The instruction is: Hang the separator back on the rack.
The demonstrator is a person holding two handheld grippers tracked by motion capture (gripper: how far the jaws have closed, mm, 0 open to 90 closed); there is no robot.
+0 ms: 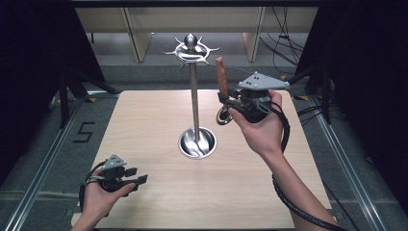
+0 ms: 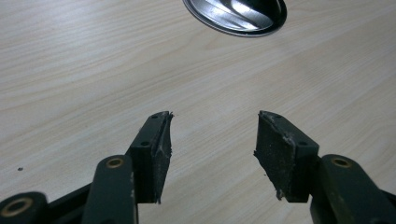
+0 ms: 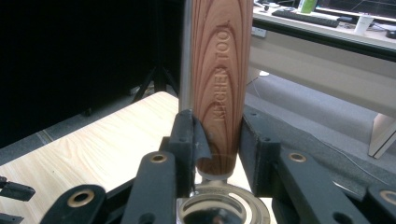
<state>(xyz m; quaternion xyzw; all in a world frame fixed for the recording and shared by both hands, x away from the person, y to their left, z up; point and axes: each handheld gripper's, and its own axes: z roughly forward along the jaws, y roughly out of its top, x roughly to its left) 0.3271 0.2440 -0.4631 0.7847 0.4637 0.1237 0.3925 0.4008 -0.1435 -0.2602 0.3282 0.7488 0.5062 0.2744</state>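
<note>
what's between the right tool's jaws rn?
The right tool is shut on a wooden handle stamped KITCHEN TOOL, standing upright. A metal ring sits below the handle. Whatever working end the utensil has is hidden beneath the tool. The metal stand pole rises right behind.

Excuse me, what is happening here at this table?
A person works with two hand-held grippers at a wooden table. The right gripper is shut on a wooden-handled kitchen tool, holding it raised beside a metal stand with hooks on top. The left gripper rests open near the table's front edge, holding nothing.
</note>
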